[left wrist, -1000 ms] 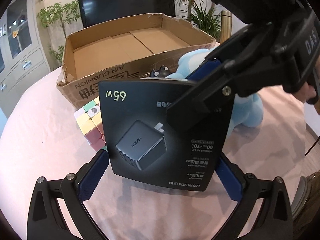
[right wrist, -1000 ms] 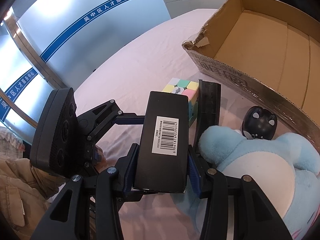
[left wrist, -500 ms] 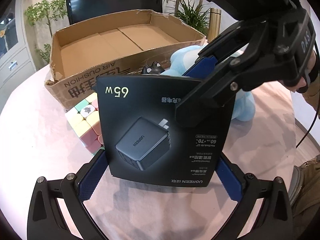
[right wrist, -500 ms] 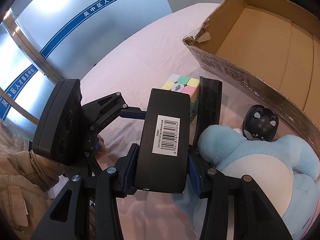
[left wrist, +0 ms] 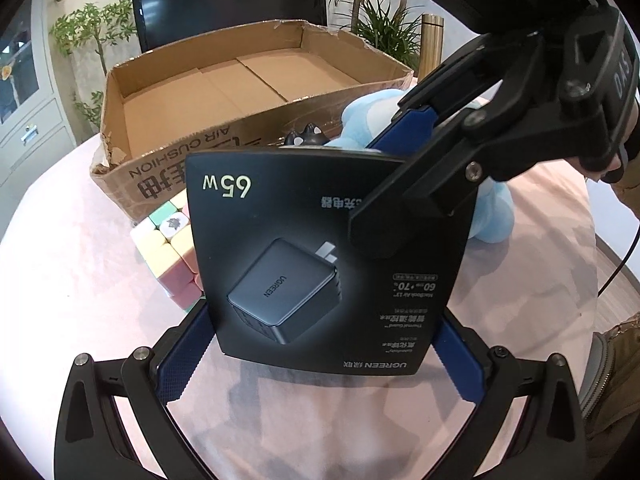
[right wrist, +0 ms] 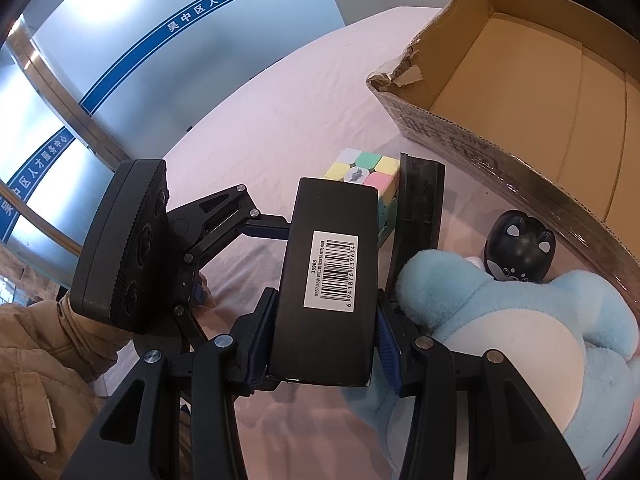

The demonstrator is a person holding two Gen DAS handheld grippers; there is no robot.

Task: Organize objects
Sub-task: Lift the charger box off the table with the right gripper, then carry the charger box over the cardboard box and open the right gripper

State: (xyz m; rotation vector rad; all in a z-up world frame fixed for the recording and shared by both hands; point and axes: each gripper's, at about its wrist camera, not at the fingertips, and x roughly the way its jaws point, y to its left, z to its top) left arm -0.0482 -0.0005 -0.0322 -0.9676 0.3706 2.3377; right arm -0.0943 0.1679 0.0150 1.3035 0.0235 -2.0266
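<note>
The right gripper [right wrist: 324, 344] has its jaws clenched on the narrow sides of a black charger box [left wrist: 328, 256], which stands upright on the pink desk [left wrist: 80, 280]; the barcode label on the box's upper edge faces the right wrist camera. The left gripper [left wrist: 320, 344] sits low in front of the box's printed face, its blue pads [left wrist: 180, 356] flanking the lower corners of the box. Whether those pads press the box or stand just clear of it cannot be told, though the left jaws are spread wide. Just behind the charger box, touching or nearly so, sits a pastel puzzle cube [right wrist: 362, 174] on the desk. To the other side lies a light blue plush toy [right wrist: 520, 340], and a small black cat-faced figure [right wrist: 518, 246] stands between the plush toy and the near wall of an open cardboard box [left wrist: 168, 168], whose inside is bare cardboard. A tan sleeve [right wrist: 36, 368] shows behind the left gripper in the right wrist view.
</note>
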